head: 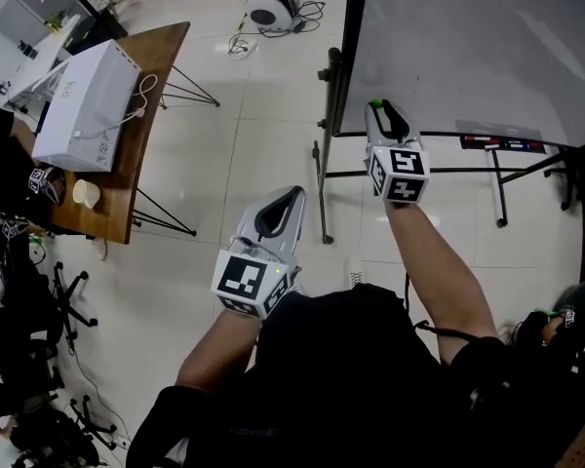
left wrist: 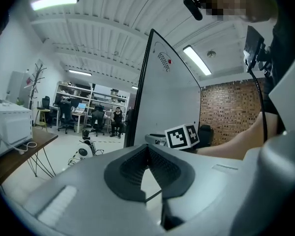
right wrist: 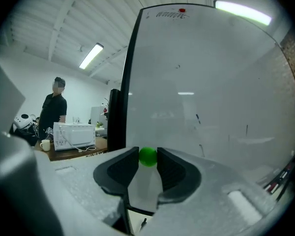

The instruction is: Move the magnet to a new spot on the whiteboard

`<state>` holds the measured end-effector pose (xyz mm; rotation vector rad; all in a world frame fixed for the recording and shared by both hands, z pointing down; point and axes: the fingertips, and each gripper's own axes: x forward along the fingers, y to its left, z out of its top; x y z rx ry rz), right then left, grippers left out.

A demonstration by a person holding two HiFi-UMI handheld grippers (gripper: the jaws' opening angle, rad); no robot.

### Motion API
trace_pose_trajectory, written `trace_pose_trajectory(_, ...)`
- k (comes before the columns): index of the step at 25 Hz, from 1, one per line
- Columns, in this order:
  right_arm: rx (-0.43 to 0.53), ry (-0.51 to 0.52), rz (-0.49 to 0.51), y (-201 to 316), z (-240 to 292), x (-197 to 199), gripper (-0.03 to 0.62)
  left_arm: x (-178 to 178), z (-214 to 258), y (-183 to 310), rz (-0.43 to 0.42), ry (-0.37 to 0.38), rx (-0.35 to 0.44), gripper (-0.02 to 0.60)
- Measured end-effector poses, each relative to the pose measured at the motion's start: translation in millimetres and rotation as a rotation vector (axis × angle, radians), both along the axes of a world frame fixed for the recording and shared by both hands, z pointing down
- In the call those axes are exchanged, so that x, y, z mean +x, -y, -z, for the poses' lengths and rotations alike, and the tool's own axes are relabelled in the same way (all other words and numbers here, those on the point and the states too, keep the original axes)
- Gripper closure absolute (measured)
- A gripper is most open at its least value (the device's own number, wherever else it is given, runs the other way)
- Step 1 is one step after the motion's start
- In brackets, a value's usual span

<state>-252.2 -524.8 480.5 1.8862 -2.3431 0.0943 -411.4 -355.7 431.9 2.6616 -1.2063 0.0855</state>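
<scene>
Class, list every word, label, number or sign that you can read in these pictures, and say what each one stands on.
No text here can be read.
Handwritten scribble at the top of the whiteboard: too small to read.
Print on the microwave: blurred, unreadable.
Marker cubes: square black-and-white patterns only, no letters or numbers.

Left of my left gripper's (left wrist: 147, 150) jaws I see a wooden table (head: 166, 57) on pale floor tiles (head: 244, 135). Ahead of them are ceiling strip lights (left wrist: 54, 0), with a brick wall (left wrist: 226, 107) off to their right.
</scene>
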Motion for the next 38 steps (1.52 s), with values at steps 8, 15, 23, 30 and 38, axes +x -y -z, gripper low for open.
trace_pose_trajectory(8,0.051,-0.03,-0.023,13.4,15.3,-8.5,0.49,-15.7,-1.1,12.9,-0.019,0.019,-0.002,0.565)
trace_pose_trajectory(15,0.059,-0.066,-0.031,19.7,19.2,-8.8,0.49,-13.1,2.5,15.4,-0.025,0.008,-0.002,0.565)
trace_pose_trajectory(23,0.057,-0.103,-0.002,20.6,17.7,-10.9,0.485,-11.2,1.7,17.0,-0.002,0.003,-0.004,0.565)
trace_pose_trajectory(30,0.035,-0.104,0.013,10.4,17.5,0.1,0.47,-4.2,5.5,11.0,0.01,0.0,0.005,0.565)
trace_pose_trajectory(38,0.004,-0.084,0.132,-23.3,26.6,4.4,0.473,10.7,14.0,9.1,0.048,-0.013,0.03,0.565)
